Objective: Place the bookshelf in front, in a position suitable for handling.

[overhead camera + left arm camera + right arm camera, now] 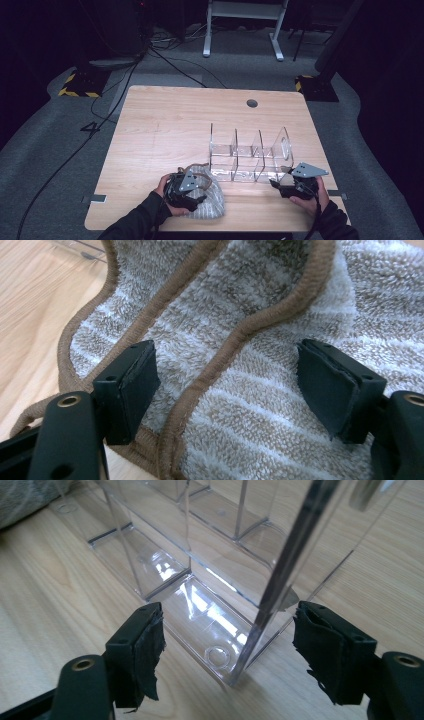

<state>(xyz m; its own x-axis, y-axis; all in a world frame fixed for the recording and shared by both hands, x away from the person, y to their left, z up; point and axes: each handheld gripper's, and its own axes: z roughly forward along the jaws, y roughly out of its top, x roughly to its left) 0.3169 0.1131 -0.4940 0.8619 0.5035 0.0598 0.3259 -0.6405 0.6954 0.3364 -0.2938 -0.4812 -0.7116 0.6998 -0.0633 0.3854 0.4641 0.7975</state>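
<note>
Nothing is packed yet: the left gripper (pixel 227 390) stands open over the towel (pixel 260 405), ungrasped, and the right gripper (pixel 227 650) open astride the empty organizer's (pixel 210 580) corner.

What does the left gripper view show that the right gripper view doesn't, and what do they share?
Left gripper view: the towel's brown hem winding between the open jaws of the left claw, with pale stripes in the pile.

Right gripper view: the clear organizer with its dividers, its near corner between the open jaws of the right claw.

Both: the wooden table, some towel and a bit of clear plastic.
</note>
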